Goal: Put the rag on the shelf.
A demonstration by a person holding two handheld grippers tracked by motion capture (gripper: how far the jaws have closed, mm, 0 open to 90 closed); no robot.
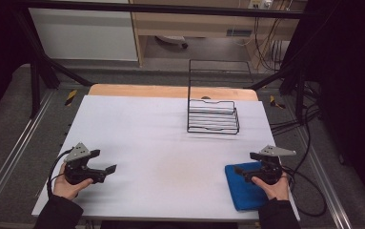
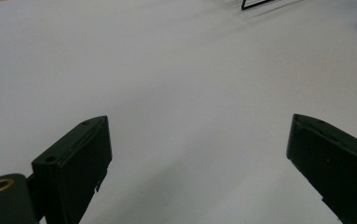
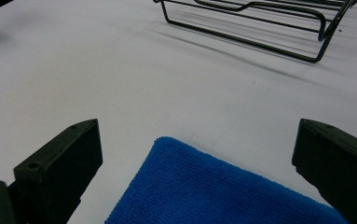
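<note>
at the lower right of the high view, the right gripper [image 1: 245,177] hovered over a folded blue cloth [image 1: 244,193] that lay flat near the table's front corner. its jaws stood wide apart in the right gripper view, with the cloth's [image 3: 223,191] near corner between them and nothing clamped, which read as a line-up for a grab at that corner. the cloth looked soft and thin, so a low, flat approach seemed needed to catch an edge rather than slide over it.

at the lower left of the high view, the left gripper [image 1: 107,171] was held just above bare tabletop, well apart from the cloth. its jaws were likewise spread with nothing between them in the left gripper view [image 2: 197,163], probably waiting in reserve for a second corner.

toward the upper right of centre stood a black wire rack [image 1: 213,117] with a tall back frame, apart from both grippers; in the right gripper view its lower bars [image 3: 260,23] crossed the top of the frame. it may have been the cloth's destination, though that was only a guess.

a white sheet [image 1: 161,138] covered the table, smooth and faintly smudged, with a strip of wood at the far edge. beyond lay grey floor, metal rails, dark frame posts and trailing cables, under dim light.
</note>
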